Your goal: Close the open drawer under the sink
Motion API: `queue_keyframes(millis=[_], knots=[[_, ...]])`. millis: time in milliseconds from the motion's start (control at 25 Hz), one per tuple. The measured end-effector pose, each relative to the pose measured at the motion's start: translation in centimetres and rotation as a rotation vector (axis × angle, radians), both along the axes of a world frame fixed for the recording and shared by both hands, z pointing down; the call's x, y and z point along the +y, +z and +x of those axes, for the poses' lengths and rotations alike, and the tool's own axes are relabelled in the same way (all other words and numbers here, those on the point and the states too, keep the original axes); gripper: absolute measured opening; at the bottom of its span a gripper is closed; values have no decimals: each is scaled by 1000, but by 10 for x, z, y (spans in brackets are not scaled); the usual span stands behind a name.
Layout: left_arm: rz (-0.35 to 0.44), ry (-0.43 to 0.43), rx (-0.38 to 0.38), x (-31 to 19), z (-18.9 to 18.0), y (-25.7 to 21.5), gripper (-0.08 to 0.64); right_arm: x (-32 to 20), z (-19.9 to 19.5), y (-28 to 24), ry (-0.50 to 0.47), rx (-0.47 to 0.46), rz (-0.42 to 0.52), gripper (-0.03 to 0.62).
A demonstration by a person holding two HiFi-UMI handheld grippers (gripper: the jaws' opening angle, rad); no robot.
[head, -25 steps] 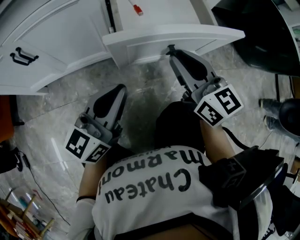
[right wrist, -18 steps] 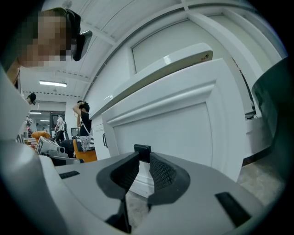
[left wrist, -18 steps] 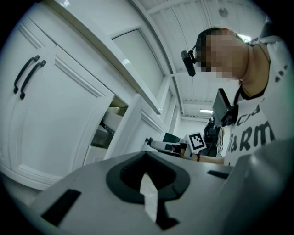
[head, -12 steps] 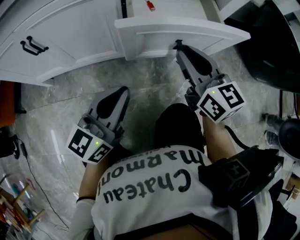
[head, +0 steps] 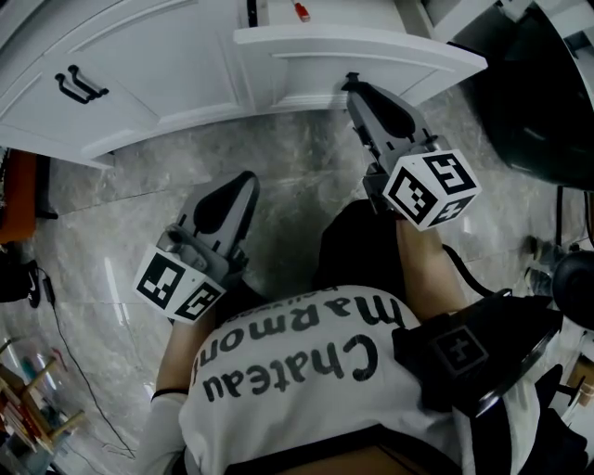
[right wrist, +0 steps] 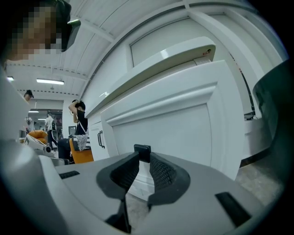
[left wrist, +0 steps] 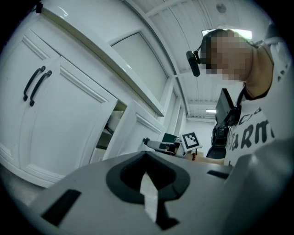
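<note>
Along the far edge of the marble floor (head: 306,176) runs the white cabinet (head: 139,65). The drawer (head: 362,56) stands pulled out from it, its panelled front facing the person. The right gripper (head: 352,85) meets that front, jaws part-way in and clamped on the small black handle (right wrist: 142,150). The left gripper (head: 243,182) hangs well apart over bare floor, jaws pressed together on nothing. The risk I see is a push fed through that one narrow handle: angled to one side, it could rack the drawer on its runners and jam it short, or the pads could slide off and the tips strike the panel. Inside the drawer only a small red item (head: 300,11) shows at the frame's edge; the rest is out of sight.
</note>
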State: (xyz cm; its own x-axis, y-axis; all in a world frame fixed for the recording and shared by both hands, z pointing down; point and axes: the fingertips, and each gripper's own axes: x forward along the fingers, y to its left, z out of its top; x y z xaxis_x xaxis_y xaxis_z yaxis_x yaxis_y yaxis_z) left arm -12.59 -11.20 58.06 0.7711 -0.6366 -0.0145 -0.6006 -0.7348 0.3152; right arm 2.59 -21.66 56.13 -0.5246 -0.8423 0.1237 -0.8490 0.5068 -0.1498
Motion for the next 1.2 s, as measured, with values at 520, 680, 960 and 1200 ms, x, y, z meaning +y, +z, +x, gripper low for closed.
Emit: queue_keyframes(millis=[520,680,960,1200], knots=[[-32,-28,-1,-1,-4,13,8,-30,-2,-3,19,17,33,78],[-56,-23,-7,1,-3,21,8,-36,-2,-3,21,14,40,78],[-67,-23,-4,-2,-1,24,8,-46,-4,-4,14,14,43,78],[-69,-17,-6,-2,4,25,8,-55,-4,-4,31,-20,1,83]])
